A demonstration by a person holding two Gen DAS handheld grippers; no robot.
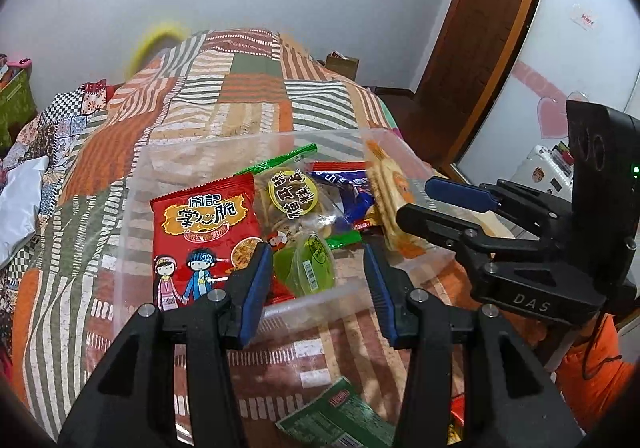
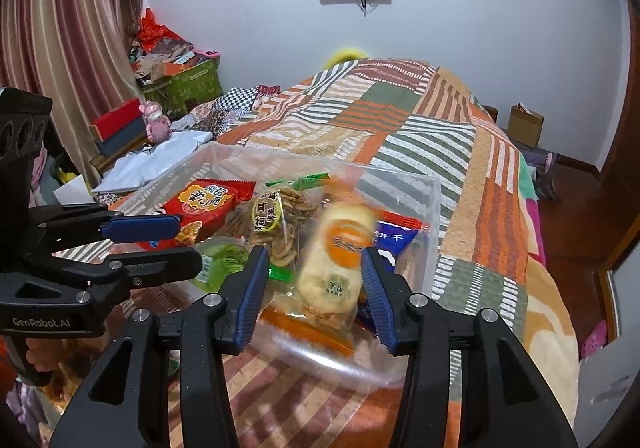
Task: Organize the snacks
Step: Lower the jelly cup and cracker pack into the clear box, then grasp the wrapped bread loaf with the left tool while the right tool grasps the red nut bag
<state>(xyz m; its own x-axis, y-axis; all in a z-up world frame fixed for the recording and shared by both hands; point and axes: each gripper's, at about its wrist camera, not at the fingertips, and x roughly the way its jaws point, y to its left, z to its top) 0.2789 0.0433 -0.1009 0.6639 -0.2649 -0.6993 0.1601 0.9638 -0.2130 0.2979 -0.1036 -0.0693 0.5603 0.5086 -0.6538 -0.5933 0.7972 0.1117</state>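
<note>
A clear plastic bin [image 1: 320, 302] [image 2: 400, 173] sits on the patchwork bedspread and holds snacks: a red packet [image 1: 204, 232] [image 2: 208, 200], a clear bag of biscuits with a yellow label [image 1: 294, 194] [image 2: 276, 220], a blue packet [image 1: 352, 192] [image 2: 396, 238] and a green jelly cup [image 1: 314, 264] [image 2: 220, 264]. My left gripper [image 1: 318, 276] [image 2: 186, 244] hangs open over the bin's near wall with nothing between its pads. My right gripper [image 2: 314, 268] [image 1: 416, 200] stands open at the bin's right side. A blurred orange-and-yellow rice cracker pack [image 2: 340, 252] [image 1: 386, 188] stands between its fingers, unpressed.
A green packet [image 1: 336, 418] lies on the bedspread [image 1: 240, 88] in front of the bin. Boxes and clutter [image 2: 176, 76] pile up by the curtain on the left. A cardboard box [image 2: 526, 124] stands on the floor past the bed's right edge.
</note>
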